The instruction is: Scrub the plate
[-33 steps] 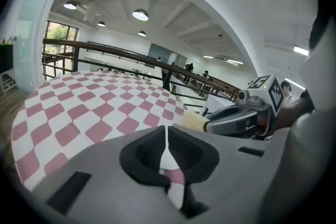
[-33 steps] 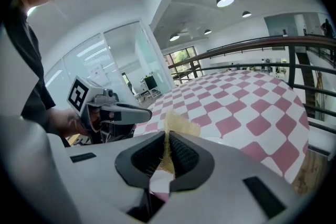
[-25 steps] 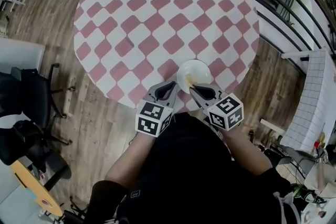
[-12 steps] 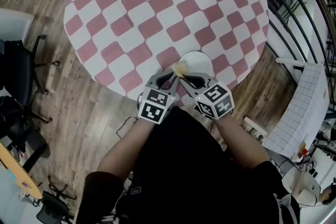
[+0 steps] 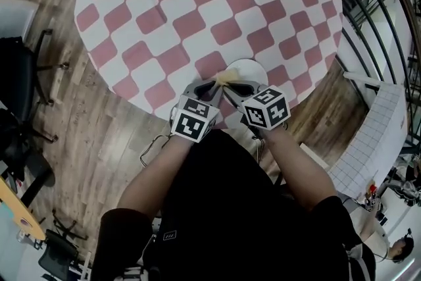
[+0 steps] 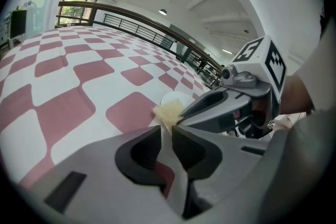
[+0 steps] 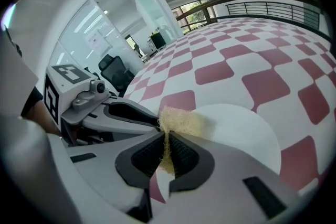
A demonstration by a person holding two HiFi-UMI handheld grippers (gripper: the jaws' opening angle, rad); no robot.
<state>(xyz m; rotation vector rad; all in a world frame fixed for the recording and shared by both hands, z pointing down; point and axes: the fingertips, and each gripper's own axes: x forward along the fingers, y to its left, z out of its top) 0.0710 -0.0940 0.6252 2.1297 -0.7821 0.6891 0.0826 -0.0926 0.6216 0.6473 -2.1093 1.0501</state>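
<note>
Two grippers meet nose to nose at the near rim of a round table draped in a pink-and-white checked cloth, and that cloth is bare apart from what I am working on. Left of the table a black office chair stands on the wooden floor. A dark railing curves past the far right, and a white gridded panel lies below it. Nothing stands between my tools and the white plate, which sits flat on the cloth close to the table's near edge, just beyond the gripper tips. My right gripper has its jaws clamped on a yellow scrubbing pad. The frayed pad sticks out past the jaw tips and overlaps the plate's near-left rim, though I cannot tell whether it presses on it. My left gripper comes in from the other side with its jaws only a narrow slit apart, and only the cloth shows through the gap. Its tips are right against the pad. Both forearms reach forward from my black-shirted torso and angle inward, so the two marker cubes sit side by side over the table edge.
</note>
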